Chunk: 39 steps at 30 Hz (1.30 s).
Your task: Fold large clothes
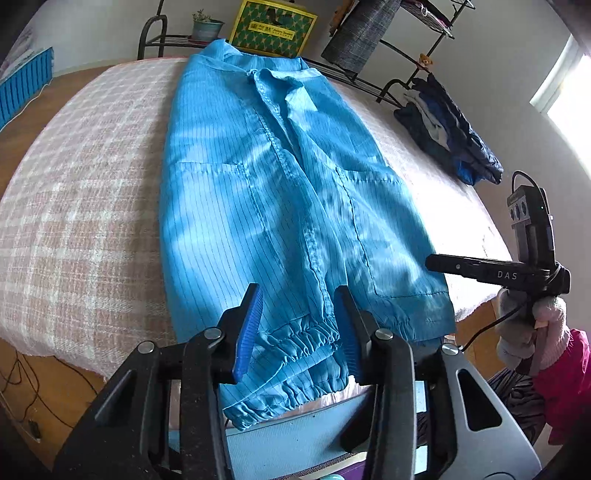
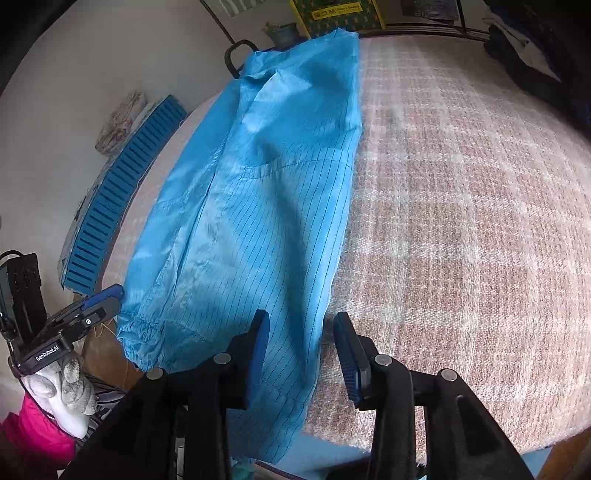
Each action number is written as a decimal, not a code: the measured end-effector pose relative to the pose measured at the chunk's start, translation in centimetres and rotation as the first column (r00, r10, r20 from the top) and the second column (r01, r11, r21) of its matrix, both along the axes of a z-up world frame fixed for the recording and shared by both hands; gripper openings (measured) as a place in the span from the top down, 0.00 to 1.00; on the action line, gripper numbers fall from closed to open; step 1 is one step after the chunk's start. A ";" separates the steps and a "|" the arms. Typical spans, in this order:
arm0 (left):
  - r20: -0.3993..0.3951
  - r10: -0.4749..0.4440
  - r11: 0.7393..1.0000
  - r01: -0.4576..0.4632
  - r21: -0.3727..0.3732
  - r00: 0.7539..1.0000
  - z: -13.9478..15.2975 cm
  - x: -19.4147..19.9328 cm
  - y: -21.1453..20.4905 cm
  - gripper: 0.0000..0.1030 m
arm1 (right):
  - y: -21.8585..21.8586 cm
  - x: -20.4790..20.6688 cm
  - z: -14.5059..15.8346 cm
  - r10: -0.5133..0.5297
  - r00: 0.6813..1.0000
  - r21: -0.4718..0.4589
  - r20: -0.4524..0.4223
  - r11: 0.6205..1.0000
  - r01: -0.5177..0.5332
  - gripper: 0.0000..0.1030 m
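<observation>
The blue striped garment (image 1: 280, 192) lies flat on the surface (image 1: 81, 206), which is covered by a pink-and-white checked cloth. Its long axis runs straight away from both grippers: the collar end lies at the far edge, near the yellow box (image 1: 272, 27) and potted plant (image 1: 206, 26); the hem and elastic cuffs (image 1: 295, 347) overhang the near edge.

The left gripper (image 1: 300, 332) is spread, with nothing between its blue pads. The gathered cuffs lie directly ahead of it and slightly below; whether a pad touches the fabric cannot be told. In the right wrist view the same left gripper (image 2: 105, 301) appears at the garment's near left corner, just beside the cuff.

The right gripper (image 2: 300, 354) is likewise spread and empty. It hovers over the near right edge of the garment (image 2: 251, 206), one finger above the fabric and the other above the bare checked cloth, so that the garment's right border passes between them. Seen from the left wrist view, the right gripper (image 1: 434, 262) reaches in from the right, close to the near right hem corner.

Both grippers thus stand at the near, narrow end, one by each corner. Judged from this layout, the next fold would carry that end away along the long axis toward the collar, and it calls for grasping both corners evenly to keep the hem straight.
</observation>
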<state>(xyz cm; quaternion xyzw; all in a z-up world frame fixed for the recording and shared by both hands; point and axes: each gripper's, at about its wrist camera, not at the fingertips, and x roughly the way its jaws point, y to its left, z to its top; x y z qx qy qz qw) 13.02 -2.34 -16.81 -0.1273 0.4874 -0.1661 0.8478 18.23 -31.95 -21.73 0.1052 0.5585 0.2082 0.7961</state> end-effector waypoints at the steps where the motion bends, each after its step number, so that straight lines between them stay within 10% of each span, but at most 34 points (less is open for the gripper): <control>1: -0.018 -0.017 1.000 0.017 -0.014 1.000 -0.6 0.3 -0.5 0.64 | -0.1 -0.1 0.0 -0.001 1.000 0.003 0.001 1.000 0.001 0.65; 7: -0.038 -0.120 0.992 0.121 0.034 0.992 -3.1 0.2 -3.5 0.64 | 0.0 -0.3 -0.9 0.011 1.000 -0.052 0.014 0.999 -0.010 0.87; 15: -0.028 0.083 0.996 -0.084 -0.032 0.996 -0.1 -0.7 4.7 0.44 | -3.9 -1.7 -1.9 -0.039 0.995 0.234 -0.089 0.970 0.059 0.67; 22: -0.240 0.152 0.950 -0.208 -0.232 0.959 -4.3 0.0 10.3 0.44 | -5.6 -3.4 -3.4 -0.049 0.989 0.389 -0.136 0.916 0.099 0.68; 33: -0.238 0.305 0.840 -0.379 -0.390 0.922 -3.7 -0.9 14.3 0.44 | -3.5 -3.1 -3.9 -0.022 0.985 0.395 -0.174 0.914 0.090 0.68; 39: -0.308 0.155 0.915 -0.254 -0.312 0.939 -5.5 0.6 10.3 0.44 | -1.3 -2.6 -3.5 0.000 0.986 0.371 -0.169 0.926 0.063 0.68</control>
